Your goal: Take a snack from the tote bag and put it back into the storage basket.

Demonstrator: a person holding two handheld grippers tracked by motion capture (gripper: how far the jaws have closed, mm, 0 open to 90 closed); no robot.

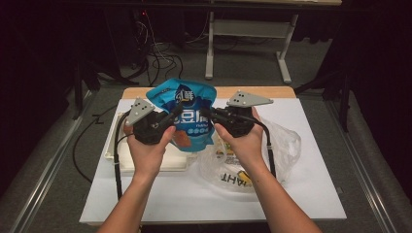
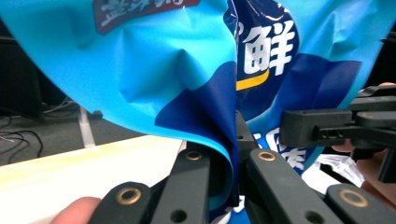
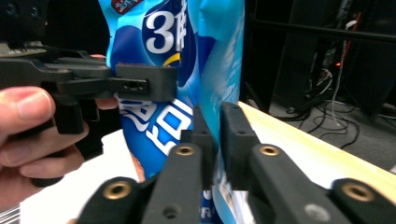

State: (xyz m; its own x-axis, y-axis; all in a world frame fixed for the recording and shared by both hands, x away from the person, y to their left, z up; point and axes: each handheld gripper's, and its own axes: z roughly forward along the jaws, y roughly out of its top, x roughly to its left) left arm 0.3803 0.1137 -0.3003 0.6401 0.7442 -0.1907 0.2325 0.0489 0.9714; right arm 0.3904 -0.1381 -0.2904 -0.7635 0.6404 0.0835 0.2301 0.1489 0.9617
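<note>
Item: one blue snack bag (image 1: 187, 114), printed with white characters, which we found lifted above the counter (image 1: 311, 194) near its far edge, about midway along, held between two hand-held grippers; the bag was crumpled and stood roughly upright.

Left hand-held gripper (image 1: 176, 112): we recorded its jaws pinched tight on the bag's left side; in the left gripper view (image 2: 229, 154) a fold of the blue film ran down between the two black jaws, which pressed on it from both sides; a hand (image 1: 145, 145) gripped its body.

Right hand-held gripper (image 1: 206, 112): we recorded its jaws closed on the bag's right side; in the right gripper view (image 3: 215, 140) the bag's edge sat squeezed between the jaws with almost no gap; a hand (image 1: 243, 138) gripped its body.

Also on the counter: a white tray (image 1: 114, 145), below the left hand and toward the left edge; a clear plastic bag (image 1: 286, 145), printed with dark letters, lying below the right hand toward the right of the middle; its contents we could not make out.

Beyond the far edge: dark cables (image 1: 160, 58) on the floor.
</note>
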